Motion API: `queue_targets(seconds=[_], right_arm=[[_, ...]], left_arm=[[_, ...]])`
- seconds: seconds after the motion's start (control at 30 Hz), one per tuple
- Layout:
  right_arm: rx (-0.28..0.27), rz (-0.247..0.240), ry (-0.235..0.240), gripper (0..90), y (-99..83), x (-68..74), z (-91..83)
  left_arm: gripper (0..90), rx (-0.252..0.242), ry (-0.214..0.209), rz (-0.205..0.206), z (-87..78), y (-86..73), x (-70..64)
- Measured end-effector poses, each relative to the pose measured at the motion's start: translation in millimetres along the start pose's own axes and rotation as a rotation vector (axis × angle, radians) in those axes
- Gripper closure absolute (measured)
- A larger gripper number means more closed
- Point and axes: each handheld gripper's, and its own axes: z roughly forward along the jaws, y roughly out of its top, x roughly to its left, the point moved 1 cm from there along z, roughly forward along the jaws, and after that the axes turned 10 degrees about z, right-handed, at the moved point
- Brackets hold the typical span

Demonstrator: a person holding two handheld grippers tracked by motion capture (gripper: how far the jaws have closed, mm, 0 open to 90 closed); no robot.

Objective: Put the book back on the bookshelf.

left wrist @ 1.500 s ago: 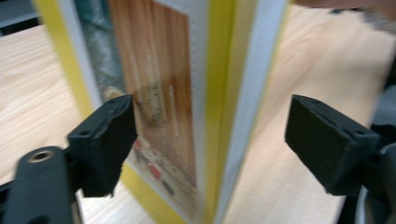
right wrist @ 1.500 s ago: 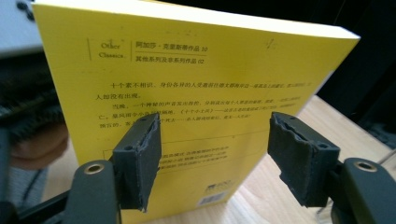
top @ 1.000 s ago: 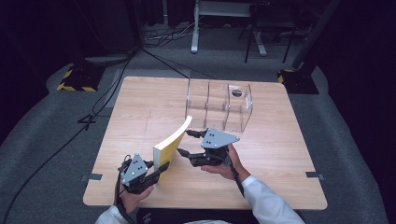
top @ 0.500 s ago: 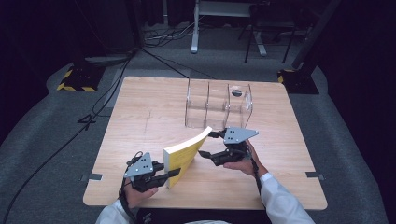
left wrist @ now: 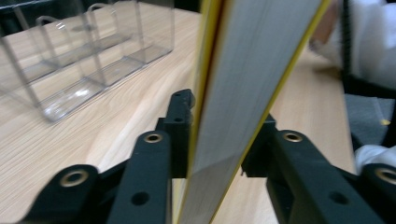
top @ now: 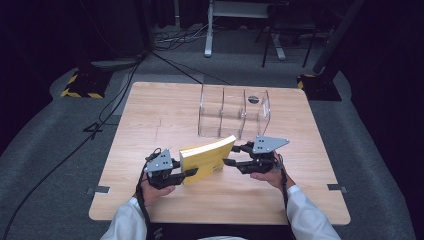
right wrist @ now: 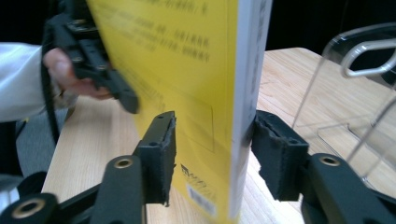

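Observation:
A thick yellow-covered book is held off the table between my two grippers, its page edges up and its far end tilted higher. My left gripper is shut on its near lower corner; in the left gripper view both jaws of the left gripper press on the book. My right gripper grips the book's right end. In the right gripper view its pads sit on the cover and page side of the book.
A clear plastic organiser with three open compartments stands just beyond the book, mid-table; it also appears as the clear organiser and the clear organiser. Cables and stand bases lie on the dark floor behind the wooden table.
The book has swung from steeply upright to a lower tilt and shifted right. My right gripper moved right with it; the left gripper moved right under its lower end.

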Motion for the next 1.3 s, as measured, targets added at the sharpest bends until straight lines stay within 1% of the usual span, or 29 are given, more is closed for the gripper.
queue_targets(seconds=[0.03,0.07,0.13,0.2,0.23,0.27,0.3,0.33,0.37,0.47,0.53,0.57,0.6,0.7,0.73,0.77,0.8,0.83,0.87,0.9,0.97,1.03,1.07,1.1,1.17,1.2,1.23,1.27,1.3], right_arm=[[0.010,-0.018,-0.001,51.2,0.3,2.5,1.7],[0.015,-0.030,-0.007,51.3,0.7,4.0,2.8],[0.018,-0.031,-0.004,51.6,1.5,3.9,3.9],[0.020,-0.032,0.013,52.1,1.6,2.0,4.9],[0.027,-0.031,0.030,50.8,1.1,0.6,6.8],[0.040,-0.034,0.035,47.1,0.5,-0.5,9.1],[0.067,-0.037,0.023,40.5,-1.3,-2.3,14.6],[0.091,-0.033,0.033,37.5,-3.2,-4.1,19.0],[0.111,-0.020,0.047,38.7,-5.8,-4.9,23.6],[0.118,-0.028,0.065,50.8,-10.9,-1.7,29.5],[0.107,-0.036,0.036,52.1,-12.6,0.9,30.0],[0.104,-0.034,0.036,53.7,-13.1,0.6,29.3],[0.099,-0.026,0.043,56.3,-13.8,-0.3,27.9],[0.085,-0.033,0.058,65.1,-16.8,-1.0,22.6],[0.081,-0.038,0.061,68.5,-17.8,0.0,21.0],[0.079,-0.045,0.067,72.2,-19.0,2.3,19.2],[0.079,-0.045,0.067,72.2,-19.0,2.3,19.2],[0.077,-0.054,0.077,75.5,-20.3,5.6,17.4],[0.075,-0.063,0.078,76.1,-21.5,8.5,16.2],[0.071,-0.072,0.067,76.2,-22.5,11.5,15.6],[0.070,-0.081,0.063,76.3,-23.4,15.8,14.2],[0.076,-0.077,0.064,76.3,-24.0,18.8,11.3],[0.084,-0.079,0.077,76.2,-25.1,20.0,6.4],[0.087,-0.081,0.078,76.1,-25.6,20.0,4.2],[0.089,-0.075,0.077,75.4,-27.1,18.3,-1.9],[0.082,-0.065,0.076,73.2,-28.1,17.3,-5.3],[0.082,-0.065,0.076,73.2,-28.1,17.3,-5.3],[0.064,-0.038,0.083,70.2,-29.9,14.9,-11.1],[0.064,-0.038,0.083,70.2,-29.9,14.9,-11.1]], left_arm=[[67.7,0.005,0.011,0.012,-1.0,0.0,0.8],[67.8,0.008,0.003,0.011,-1.7,0.2,0.6],[73.1,0.014,-0.039,0.048,-3.0,0.2,-0.1],[75.0,0.028,-0.049,0.074,-3.4,1.3,-3.5],[75.2,0.028,-0.056,0.078,-3.3,1.5,-4.1],[75.2,0.027,-0.069,0.087,-3.2,1.4,-4.3],[75.1,0.025,-0.077,0.088,-3.1,1.2,-4.8],[75.1,0.026,-0.078,0.088,-3.1,1.2,-5.1],[75.0,0.025,-0.076,0.088,-3.0,1.3,-4.6],[75.0,0.022,-0.058,0.082,-3.0,1.2,-3.2],[74.1,0.017,-0.051,0.069,-2.9,0.8,-2.3],[73.2,0.016,-0.040,0.064,-2.6,0.7,-2.2],[70.7,0.017,-0.015,0.067,-2.8,0.7,-1.0],[61.2,0.026,0.043,0.029,-4.7,-2.2,3.8],[59.3,0.019,0.054,0.011,-6.7,-5.1,6.2],[58.3,0.013,0.054,-0.007,-9.1,-8.5,9.2],[57.7,0.013,0.054,-0.007,-9.1,-8.5,9.2],[57.7,0.009,0.057,-0.021,-10.6,-10.8,11.4],[58.0,0.006,0.050,-0.027,-11.7,-12.4,12.4],[58.3,0.003,0.044,-0.023,-12.1,-12.9,12.2],[59.3,0.009,0.038,-0.006,-11.9,-11.7,11.2],[61.3,0.013,0.013,0.006,-10.6,-10.0,10.0],[62.0,0.007,-0.008,0.003,-6.9,-8.7,8.4],[62.3,0.005,-0.019,0.011,-4.5,-7.8,8.4],[63.2,0.000,-0.024,0.013,-1.6,-6.8,7.4],[63.9,-0.002,-0.041,0.015,4.4,-4.1,5.2],[64.4,-0.002,-0.041,0.015,4.4,-4.1,5.2],[64.6,-0.002,-0.048,0.023,7.6,-2.6,4.2],[64.6,-0.002,-0.057,0.028,11.9,-0.3,3.5]])
